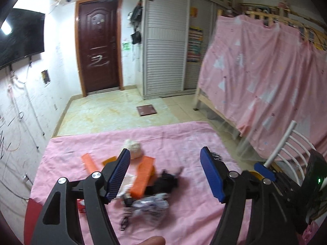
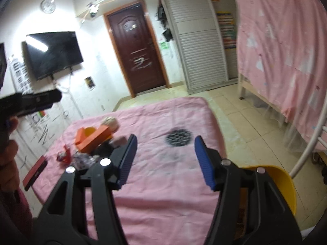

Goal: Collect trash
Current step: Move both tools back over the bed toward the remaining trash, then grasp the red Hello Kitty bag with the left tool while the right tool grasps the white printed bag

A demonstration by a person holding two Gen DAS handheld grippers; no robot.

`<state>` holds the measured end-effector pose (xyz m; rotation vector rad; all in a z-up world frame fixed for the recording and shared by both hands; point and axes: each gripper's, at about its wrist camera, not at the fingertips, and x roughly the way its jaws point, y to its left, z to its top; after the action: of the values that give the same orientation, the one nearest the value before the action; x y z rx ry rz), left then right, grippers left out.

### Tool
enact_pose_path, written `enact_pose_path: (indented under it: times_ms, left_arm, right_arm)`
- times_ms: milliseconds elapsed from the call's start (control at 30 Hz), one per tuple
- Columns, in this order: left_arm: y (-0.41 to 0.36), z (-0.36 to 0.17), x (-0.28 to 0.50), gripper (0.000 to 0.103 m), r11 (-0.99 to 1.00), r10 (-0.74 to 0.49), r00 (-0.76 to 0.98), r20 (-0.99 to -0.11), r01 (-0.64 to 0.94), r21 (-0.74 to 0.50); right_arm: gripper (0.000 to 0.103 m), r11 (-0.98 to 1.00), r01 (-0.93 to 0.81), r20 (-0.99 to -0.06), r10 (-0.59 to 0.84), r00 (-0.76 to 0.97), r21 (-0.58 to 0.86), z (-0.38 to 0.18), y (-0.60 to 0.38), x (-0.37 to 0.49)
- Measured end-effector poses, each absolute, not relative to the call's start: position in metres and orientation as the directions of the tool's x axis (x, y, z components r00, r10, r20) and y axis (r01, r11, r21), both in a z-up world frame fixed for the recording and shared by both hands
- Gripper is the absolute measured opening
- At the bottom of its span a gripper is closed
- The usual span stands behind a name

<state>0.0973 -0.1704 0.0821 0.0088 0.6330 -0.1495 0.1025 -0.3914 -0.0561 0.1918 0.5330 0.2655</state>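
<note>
Across the lower half of the left wrist view lies a pink cloth [image 1: 184, 138] covering a table, with the trash gathered at lower centre. Left gripper [image 1: 165, 175]: jaws spread wide, holding nothing, its blue fingers [image 1: 119, 175] framing the heap from above. Within the heap are an orange box [image 1: 144, 175] lying tilted, a second orange strip [image 1: 90, 162] to its left, a crumpled whitish wad [image 1: 133, 149] just behind them, a dark object [image 1: 165, 181] touching the orange box on its right, and a blurred clear wrapper [image 1: 151, 206] nearest the camera. What the dark object is cannot be told. At the right edge of this view a blue finger of the right gripper [image 1: 264, 170] shows beside a white chair back [image 1: 286, 143].

Right wrist view: right gripper [image 2: 164, 159] with jaws likewise wide apart and empty, poised over bare cloth at centre frame. The same trash sits at middle left, well apart from these fingers; the orange box [image 2: 94, 138] and the whitish wad [image 2: 110, 122] are distinguishable. A dark round patterned item [image 2: 179, 137] lies flat on the cloth between and beyond the fingertips. A yellow container rim [image 2: 286, 185] appears at lower right. Background: brown door [image 2: 139, 49], wall-mounted television [image 2: 53, 53], pink curtain [image 2: 286, 40].
</note>
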Motion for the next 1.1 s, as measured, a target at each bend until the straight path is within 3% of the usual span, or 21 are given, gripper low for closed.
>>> enact_pose_path:
  times_ms: [67,567,900,1100]
  left_arm:
    - [-0.157,0.082,0.098,0.064,0.992,-0.118,0.798,-0.591,0.118,-0.039]
    - [-0.056,0.039,0.103,0.065,0.997,-0.026,0.745,-0.667,-0.028,-0.070]
    - [-0.029,-0.005,0.114,0.066,0.996,-0.048,0.673,-0.739,-0.026,-0.089]
    - [-0.025,-0.025,0.116,0.072,0.996,-0.047,0.645,-0.763,-0.025,-0.083]
  right_arm:
    - [0.065,0.946,-0.218,-0.479,0.311,0.821,0.241,-0.057,-0.380,0.103]
    - [0.065,0.883,-0.422,-0.530,0.463,0.711,0.206,-0.065,-0.290,0.098]
    - [0.065,0.880,-0.442,-0.586,0.454,0.671,0.176,-0.078,-0.255,0.112]
    - [0.065,0.880,-0.452,-0.621,0.439,0.650,0.149,-0.081,-0.242,0.119]
